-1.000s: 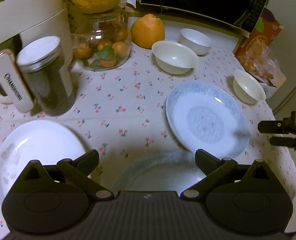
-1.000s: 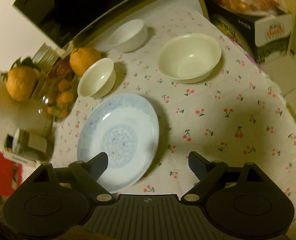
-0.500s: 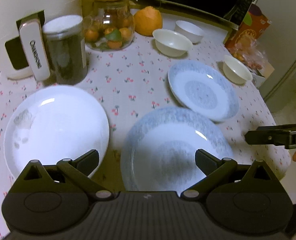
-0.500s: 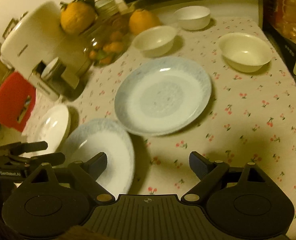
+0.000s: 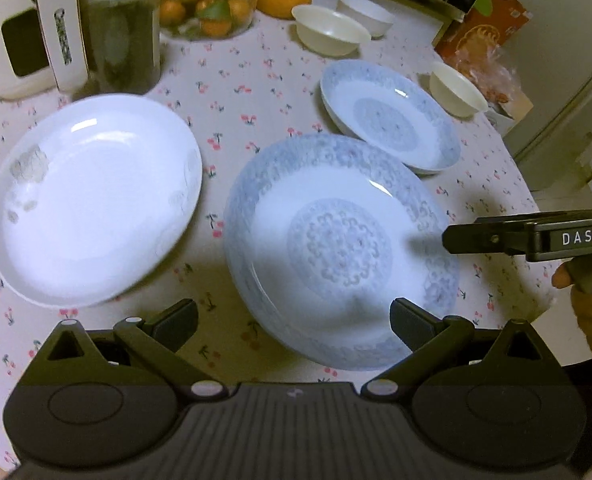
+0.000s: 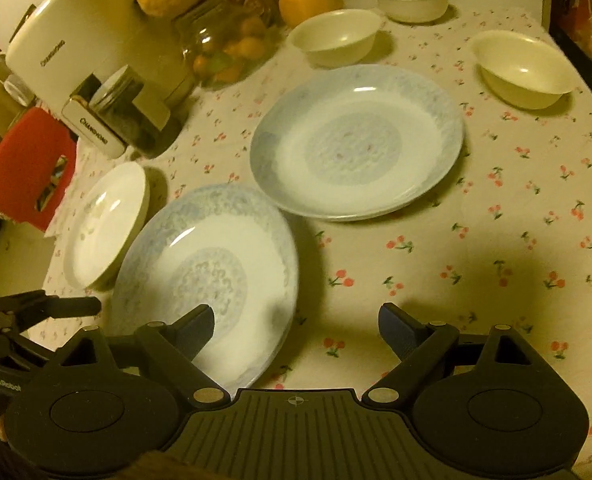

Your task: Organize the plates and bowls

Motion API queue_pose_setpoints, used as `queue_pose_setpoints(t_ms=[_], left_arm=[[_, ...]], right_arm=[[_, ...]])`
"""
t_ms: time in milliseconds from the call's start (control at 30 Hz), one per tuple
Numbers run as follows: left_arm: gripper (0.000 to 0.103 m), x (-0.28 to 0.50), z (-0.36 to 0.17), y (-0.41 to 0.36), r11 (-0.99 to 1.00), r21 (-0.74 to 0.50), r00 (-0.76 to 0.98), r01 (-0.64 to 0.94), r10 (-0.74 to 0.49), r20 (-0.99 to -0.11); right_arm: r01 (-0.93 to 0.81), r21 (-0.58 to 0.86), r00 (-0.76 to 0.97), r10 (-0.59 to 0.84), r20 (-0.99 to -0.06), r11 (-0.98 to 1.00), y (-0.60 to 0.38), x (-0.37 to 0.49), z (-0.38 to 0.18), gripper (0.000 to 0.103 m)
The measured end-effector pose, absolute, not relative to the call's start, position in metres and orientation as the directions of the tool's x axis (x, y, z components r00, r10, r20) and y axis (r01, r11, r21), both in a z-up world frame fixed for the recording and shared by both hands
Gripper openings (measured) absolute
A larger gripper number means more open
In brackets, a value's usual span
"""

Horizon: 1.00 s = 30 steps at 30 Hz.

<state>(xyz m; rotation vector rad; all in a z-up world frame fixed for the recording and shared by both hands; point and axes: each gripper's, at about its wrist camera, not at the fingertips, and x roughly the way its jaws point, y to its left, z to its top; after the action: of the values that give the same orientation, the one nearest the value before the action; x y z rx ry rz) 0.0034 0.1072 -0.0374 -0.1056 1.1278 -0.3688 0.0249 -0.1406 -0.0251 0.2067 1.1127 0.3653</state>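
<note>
Glossy glazed plates [image 5: 340, 240], printed cloth tablecloth [image 6: 496, 240], seemingly glass jar [image 6: 224, 40]

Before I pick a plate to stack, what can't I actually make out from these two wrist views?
- Near blue plate: its near rim is behind the left gripper in the left view, and behind the right gripper in the right view.
- Far blue plate: whether one plate or two stacked; blurred rim, right view.
- White plate: motion-blurred near edge, left view.
- Jar: contents too dark.
</note>
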Motion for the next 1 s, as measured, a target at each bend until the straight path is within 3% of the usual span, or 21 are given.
queue_pose_setpoints(t_ms=[300,567,700,900,1000], left_arm=[[0.088,0.005,-0.047,0.118,0.925,-0.347,0.373,0.153,-0.379,-0.847],[0.067,0.006,-0.052,0.118,0.912,-0.385,0.371,0.144,-0.411,-0.833],[0.061,0.005,-0.053,0.118,0.912,-0.384,0.375,0.146,-0.41,-0.831],[0.05,0.004,-0.053,0.116,0.922,-0.348,0.394,0.173,-0.388,-0.833],[0.044,0.004,-0.054,0.115,0.924,-0.339,0.4,0.18,-0.383,-0.833]], right_arm=[[-0.179,0.358,0.359,0.399,-0.844,0.917,-0.128,0.029,-0.033,0.091],[-0.185,0.351,0.374,0.396,-0.839,0.918,-0.126,0.03,-0.038,0.091],[-0.176,0.341,0.387,0.383,-0.839,0.923,-0.127,0.031,-0.04,0.091],[-0.171,0.349,0.409,0.389,-0.826,0.921,-0.129,0.032,-0.043,0.088],[-0.18,0.339,0.417,0.384,-0.824,0.923,-0.127,0.032,-0.044,0.08]])
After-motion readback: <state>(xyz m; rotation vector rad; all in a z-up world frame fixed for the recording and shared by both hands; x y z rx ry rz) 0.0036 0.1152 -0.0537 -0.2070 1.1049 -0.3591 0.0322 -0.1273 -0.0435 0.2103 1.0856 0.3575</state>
